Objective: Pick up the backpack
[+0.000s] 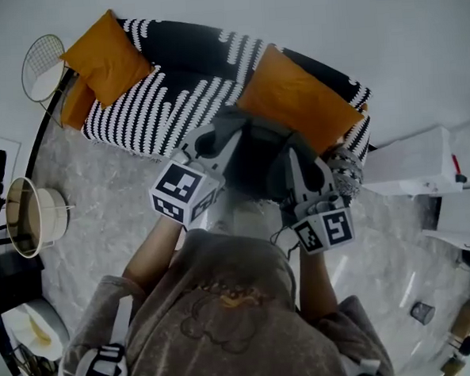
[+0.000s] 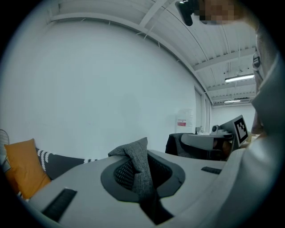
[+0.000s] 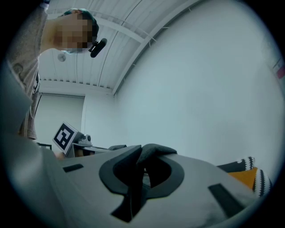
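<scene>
Backpack (image 1: 258, 156) hangs directly ahead between both tools, before the sofa (image 1: 173, 84). We find the left tool (image 2: 142, 180) clamped on its grey fabric (image 2: 135, 156) and the right tool (image 3: 140, 176) clamped on its dark strap (image 3: 153, 151), both equally near.

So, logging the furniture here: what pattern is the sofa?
The sofa is black with white zigzag stripes; the head view shows it best.

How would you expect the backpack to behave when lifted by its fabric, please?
Probably floppy: the backpack bunches into a soft fold in the left gripper, whose jaws are shut on it. It may sag between the grips, since each pinches only a thin fold. The woven cloth looks grippy, so the right gripper should hold.
</scene>
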A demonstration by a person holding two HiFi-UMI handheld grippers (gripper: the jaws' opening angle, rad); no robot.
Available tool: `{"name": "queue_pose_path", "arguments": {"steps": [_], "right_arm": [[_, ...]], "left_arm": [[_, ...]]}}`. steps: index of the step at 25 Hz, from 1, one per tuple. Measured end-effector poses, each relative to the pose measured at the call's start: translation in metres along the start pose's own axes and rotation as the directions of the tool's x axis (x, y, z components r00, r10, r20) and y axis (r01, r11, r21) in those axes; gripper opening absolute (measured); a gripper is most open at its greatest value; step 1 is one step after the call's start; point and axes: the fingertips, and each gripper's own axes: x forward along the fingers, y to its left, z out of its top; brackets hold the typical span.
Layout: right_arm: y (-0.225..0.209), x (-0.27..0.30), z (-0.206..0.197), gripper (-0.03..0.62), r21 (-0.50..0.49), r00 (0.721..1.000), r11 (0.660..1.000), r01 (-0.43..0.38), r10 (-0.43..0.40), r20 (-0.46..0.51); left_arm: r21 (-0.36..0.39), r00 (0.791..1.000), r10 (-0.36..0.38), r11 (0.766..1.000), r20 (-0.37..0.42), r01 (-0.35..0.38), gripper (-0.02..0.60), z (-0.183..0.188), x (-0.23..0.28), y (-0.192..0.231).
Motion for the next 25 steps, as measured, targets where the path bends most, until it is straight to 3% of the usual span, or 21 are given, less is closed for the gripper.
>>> {"name": "queue_pose_path", "arguments": {"steps": [15, 25], "right_arm": [[0.079, -0.087, -0.001, 0.031, 0.049, 0.997, 0.996, -0.073, 0.074, -0.023], [0.080, -0.133, 0.002, 0.031, 0.041, 0.997, 0.997, -0.072, 0.072, -0.013]], "left_arm": [[-0.023, 0.996, 0.081, 0.996, 0.026, -0.081, 0.029, -0.015, -0.109, -0.071], [-0.007, 0.996, 0.074, 0.997, 0.051, -0.073, 0.029, -0.019, -0.123, -0.118]]}}
